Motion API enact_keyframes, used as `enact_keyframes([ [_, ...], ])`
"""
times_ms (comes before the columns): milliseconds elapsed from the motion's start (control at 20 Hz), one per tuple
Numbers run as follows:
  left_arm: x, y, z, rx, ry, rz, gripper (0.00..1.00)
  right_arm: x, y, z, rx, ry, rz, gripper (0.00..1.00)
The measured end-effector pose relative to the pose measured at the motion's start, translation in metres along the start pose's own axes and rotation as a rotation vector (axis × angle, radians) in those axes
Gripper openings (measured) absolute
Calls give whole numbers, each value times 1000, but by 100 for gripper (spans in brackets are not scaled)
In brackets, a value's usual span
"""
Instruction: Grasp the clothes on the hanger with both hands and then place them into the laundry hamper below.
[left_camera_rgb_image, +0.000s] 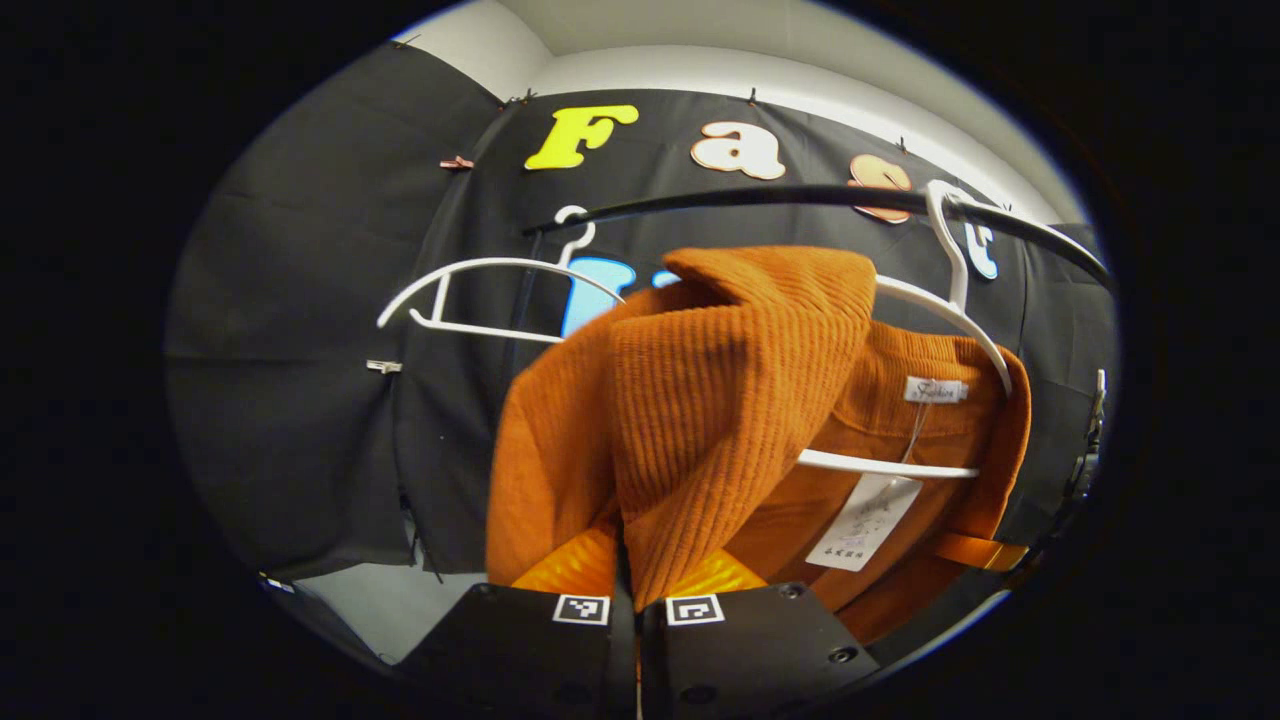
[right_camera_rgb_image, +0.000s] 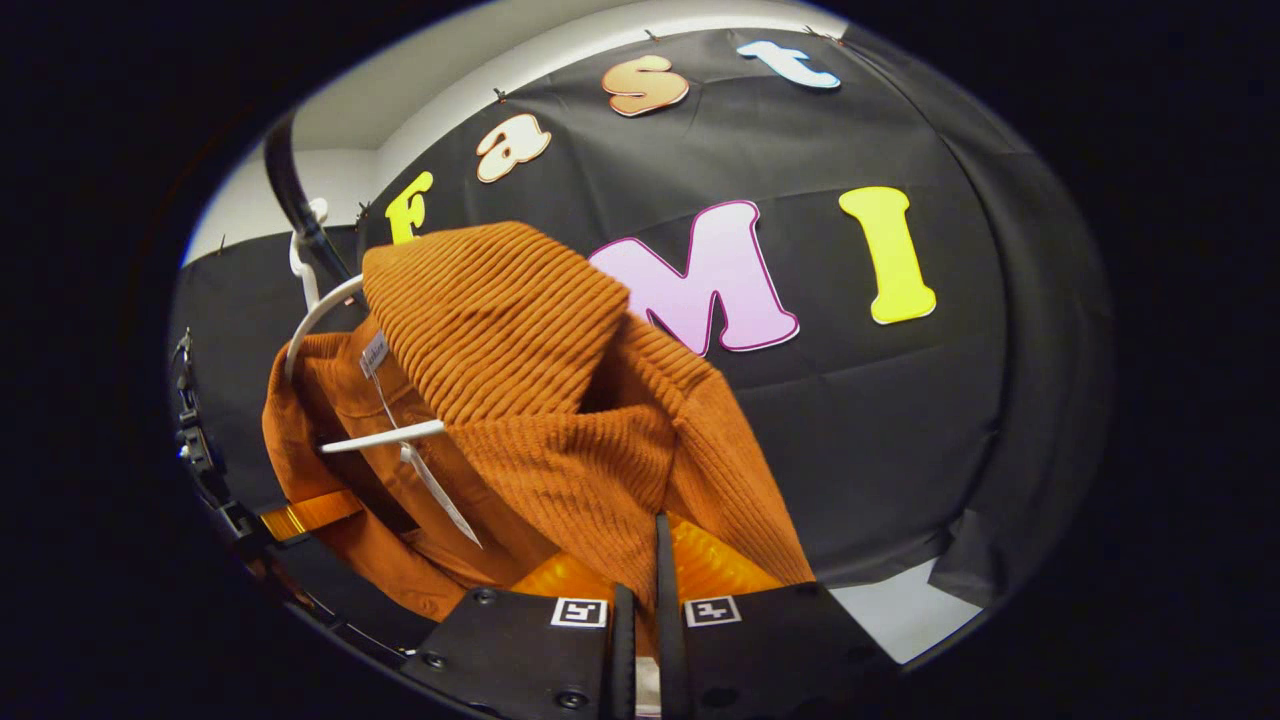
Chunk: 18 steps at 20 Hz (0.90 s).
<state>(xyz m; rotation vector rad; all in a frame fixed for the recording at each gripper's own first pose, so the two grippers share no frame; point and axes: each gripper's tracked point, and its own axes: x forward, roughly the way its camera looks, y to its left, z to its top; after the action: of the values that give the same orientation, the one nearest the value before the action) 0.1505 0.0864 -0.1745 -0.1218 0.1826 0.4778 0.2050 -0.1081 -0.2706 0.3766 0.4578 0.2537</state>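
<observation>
The left gripper (left_camera_rgb_image: 636, 590) has its jaws pinched on a fold of the orange ribbed sweater (left_camera_rgb_image: 720, 400), which rises straight ahead of them; the right gripper (right_camera_rgb_image: 640, 575) clamps another fold likewise. The sweater hangs on a white hanger (left_camera_rgb_image: 950, 310) (hooked over the black rail (left_camera_rgb_image: 760, 195)), with bare wall cloth beyond its outer edges.

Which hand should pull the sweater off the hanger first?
Probably right: its gripper pinches the orange sweater at the hanger's free end, so it can slide off. The left grips beside the hook.
</observation>
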Motion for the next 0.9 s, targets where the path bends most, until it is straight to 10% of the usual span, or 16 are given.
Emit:
enact_keyframes([
  [350,-31,45,79,58,-205,124,7,-35,-22,69,163,-167,42,13],
  [900,24,63,144,197,-331,90,8,10,-38,138,223,-366,2,13],
])
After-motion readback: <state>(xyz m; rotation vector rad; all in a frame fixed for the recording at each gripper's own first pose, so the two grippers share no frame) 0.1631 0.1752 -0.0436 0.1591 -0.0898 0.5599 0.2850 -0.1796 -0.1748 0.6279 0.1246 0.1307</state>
